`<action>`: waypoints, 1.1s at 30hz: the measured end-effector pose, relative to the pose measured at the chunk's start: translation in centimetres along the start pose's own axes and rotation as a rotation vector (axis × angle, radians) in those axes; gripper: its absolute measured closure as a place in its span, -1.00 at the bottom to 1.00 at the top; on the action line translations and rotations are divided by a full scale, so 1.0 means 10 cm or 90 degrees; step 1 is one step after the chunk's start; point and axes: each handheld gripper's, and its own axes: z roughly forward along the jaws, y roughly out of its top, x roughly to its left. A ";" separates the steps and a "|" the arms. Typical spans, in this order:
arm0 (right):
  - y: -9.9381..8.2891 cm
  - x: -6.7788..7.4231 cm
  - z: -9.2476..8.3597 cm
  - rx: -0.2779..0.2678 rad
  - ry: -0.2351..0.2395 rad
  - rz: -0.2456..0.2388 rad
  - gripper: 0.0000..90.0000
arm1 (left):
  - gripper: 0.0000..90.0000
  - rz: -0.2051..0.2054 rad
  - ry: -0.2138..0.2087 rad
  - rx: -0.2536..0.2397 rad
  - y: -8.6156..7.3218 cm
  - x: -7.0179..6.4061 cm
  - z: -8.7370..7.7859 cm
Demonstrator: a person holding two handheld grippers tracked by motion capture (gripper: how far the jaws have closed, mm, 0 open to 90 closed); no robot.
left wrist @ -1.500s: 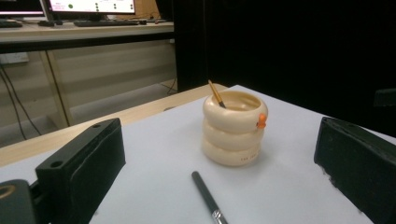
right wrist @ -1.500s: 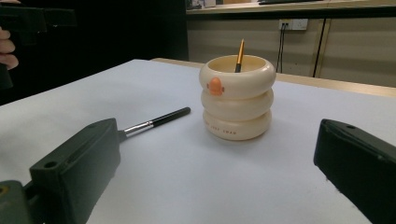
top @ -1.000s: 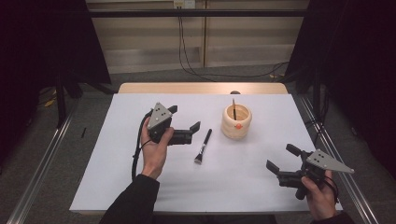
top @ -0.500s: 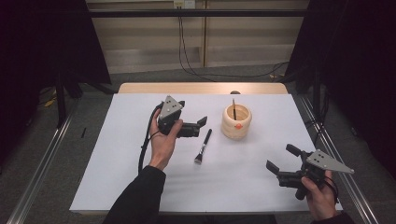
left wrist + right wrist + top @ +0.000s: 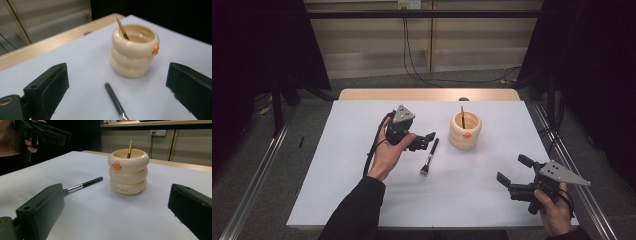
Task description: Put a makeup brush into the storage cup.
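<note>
One thin brush (image 5: pixel 462 112) already stood inside the cream holder (image 5: pixel 465 131), so that part looked done; the black-handled brush (image 5: pixel 429 156) lay flat on the white surface (image 5: pixel 337 175) just beside the holder, ungrasped. The left gripper (image 5: pixel 426 140) hovered near that brush's handle end, jaws spread and empty. The right gripper (image 5: pixel 512 172) waited well apart from the holder, also spread. The holder looked like three stacked smooth rings, matte, bearing a small orange knob (image 5: pixel 155 49). The lying brush had a slim glossy handle and metal ferrule.
</note>
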 end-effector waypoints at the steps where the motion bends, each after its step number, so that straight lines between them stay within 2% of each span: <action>1: 0.00 0.00 0.00 -0.001 -0.001 0.000 -1.00 | -0.90 -0.004 -0.005 0.005 0.01 0.00 0.01; 2: 0.00 0.00 0.00 -0.001 0.000 0.000 -1.00 | -0.90 -0.011 -0.005 0.013 0.02 0.00 0.02; 4: 0.00 0.00 0.00 0.000 0.000 0.000 -1.00 | -0.90 -0.005 -0.006 0.035 0.04 -0.02 0.05; 8: 0.00 0.00 0.00 0.000 0.000 0.003 -1.00 | -0.90 -0.003 0.008 0.078 0.10 -0.05 0.10; 9: 0.00 0.00 0.00 0.001 -0.001 0.004 -1.00 | -0.90 0.000 0.019 0.097 0.12 -0.07 0.11; 10: 0.00 0.00 0.00 0.000 0.000 0.006 -1.00 | -0.90 -0.002 0.027 0.101 0.13 -0.08 0.13; 13: 0.00 0.00 0.00 0.000 -0.001 0.002 -1.00 | -0.90 0.006 0.028 0.130 0.15 -0.10 0.17; 15: 0.00 0.00 0.00 0.000 0.000 0.001 -1.00 | -0.94 -0.008 0.018 0.157 0.14 -0.10 0.22; 17: 0.00 0.00 0.00 0.000 0.001 -0.003 -1.00 | -0.92 -0.011 0.020 0.176 0.14 -0.10 0.25; 18: 0.00 0.00 0.00 0.000 0.000 -0.002 -1.00 | -0.89 -0.021 0.019 0.186 0.13 -0.10 0.26; 20: 0.00 0.00 0.00 -0.001 -0.001 -0.003 -1.00 | -0.87 -0.018 0.017 0.211 0.13 -0.10 0.28; 23: 0.00 0.00 0.01 -0.002 -0.002 -0.004 -1.00 | -0.81 -0.052 0.014 0.258 0.12 -0.08 0.32; 24: 0.00 0.00 0.00 -0.001 -0.001 -0.004 -1.00 | -0.74 -0.058 0.004 0.269 0.11 -0.08 0.33; 25: 0.00 0.00 0.00 0.000 0.000 -0.003 -1.00 | -0.68 -0.063 0.005 0.283 0.11 -0.08 0.34; 27: 0.00 0.00 0.01 -0.001 -0.001 -0.004 -1.00 | -0.67 -0.065 0.011 0.320 0.09 -0.09 0.38; 29: 0.00 0.01 0.01 0.000 -0.001 -0.001 -1.00 | -0.66 -0.069 0.017 0.342 0.07 -0.10 0.42; 30: 0.00 0.01 0.01 0.001 0.000 -0.003 -1.00 | -0.65 -0.076 0.007 0.356 0.06 -0.10 0.44; 32: 0.00 0.00 0.01 0.001 0.000 -0.003 -1.00 | -0.63 -0.082 0.009 0.386 0.05 -0.12 0.47; 33: 0.00 0.01 0.01 0.000 -0.002 -0.001 -1.00 | -0.60 -0.083 0.008 0.390 0.04 -0.13 0.49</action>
